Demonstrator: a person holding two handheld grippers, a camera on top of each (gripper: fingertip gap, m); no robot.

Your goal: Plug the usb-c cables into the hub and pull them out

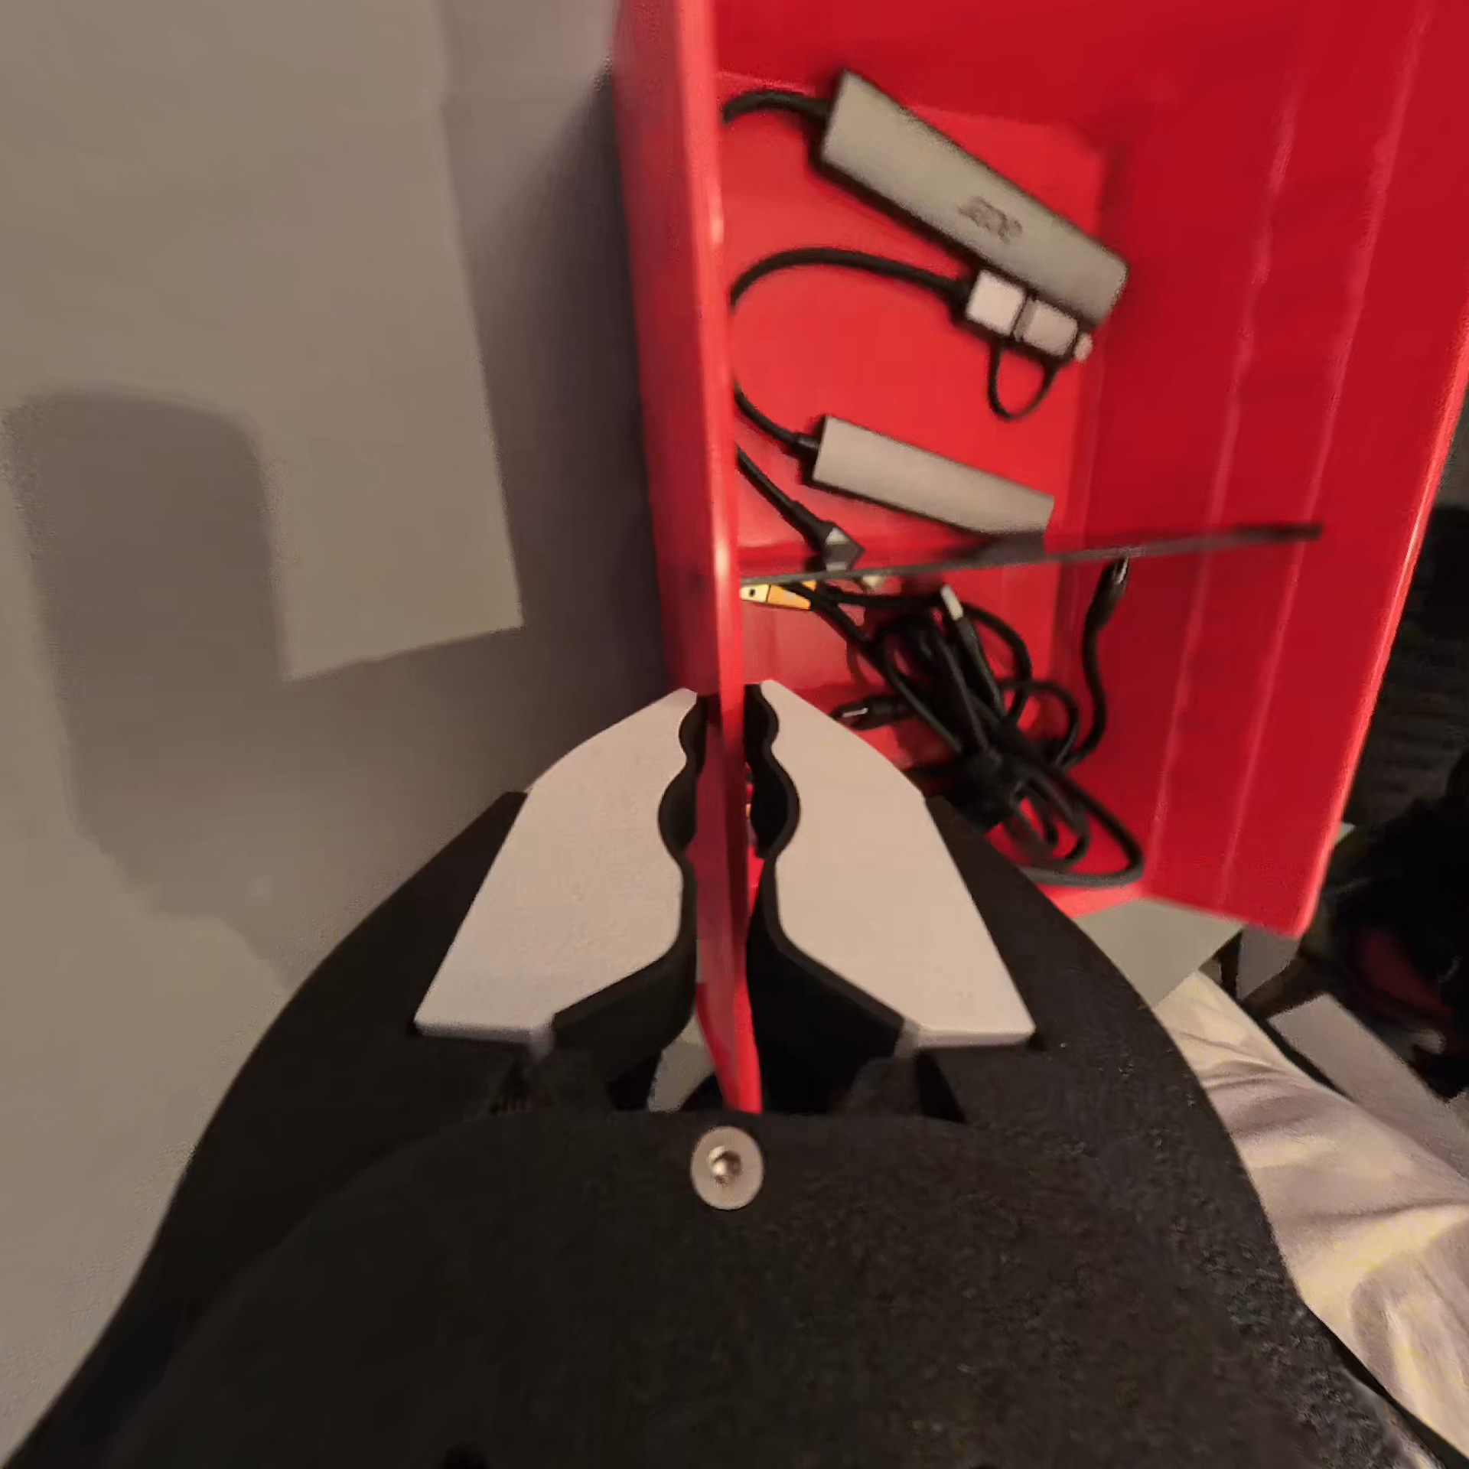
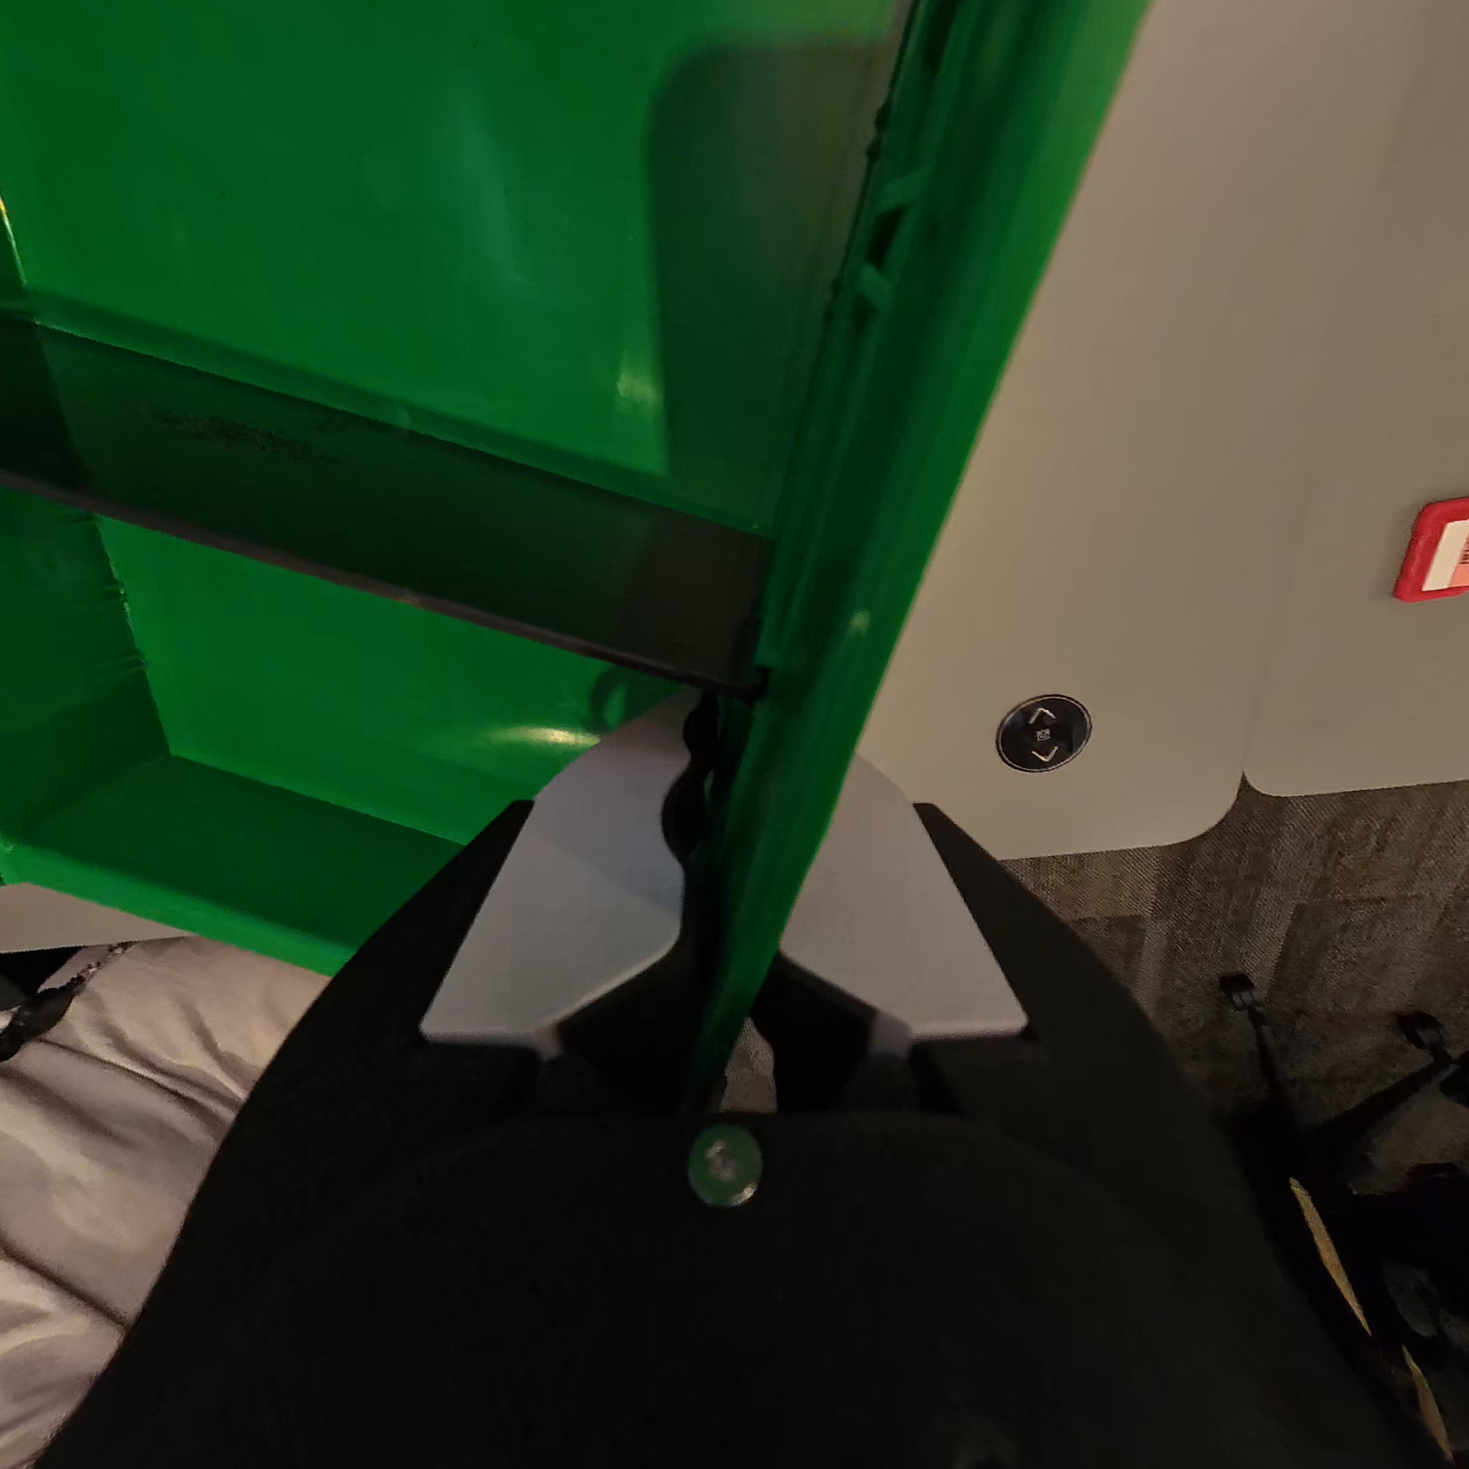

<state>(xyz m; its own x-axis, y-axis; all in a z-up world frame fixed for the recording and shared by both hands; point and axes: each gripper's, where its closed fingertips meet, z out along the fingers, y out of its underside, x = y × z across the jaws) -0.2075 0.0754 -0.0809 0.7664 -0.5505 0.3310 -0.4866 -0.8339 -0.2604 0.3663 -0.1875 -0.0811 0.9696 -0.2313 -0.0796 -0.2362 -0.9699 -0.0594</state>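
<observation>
left hand-held gripper (image 1: pixel 725 699) is clamped on the side wall of the red bin (image 1: pixel 1272 397), and inside that bin, beyond its black divider (image 1: pixel 1033 548), a grey hub (image 1: pixel 974 195) lies with two plugs in its end, a second hub (image 1: pixel 930 477) just nearer. on the divider's near side sits the tangle of black usb-c cables (image 1: pixel 986 739). right hand-held gripper (image 2: pixel 715 707) is pinched on the green bin (image 2: pixel 397 238) wall, over the pale surface (image 2: pixel 1192 397).
</observation>
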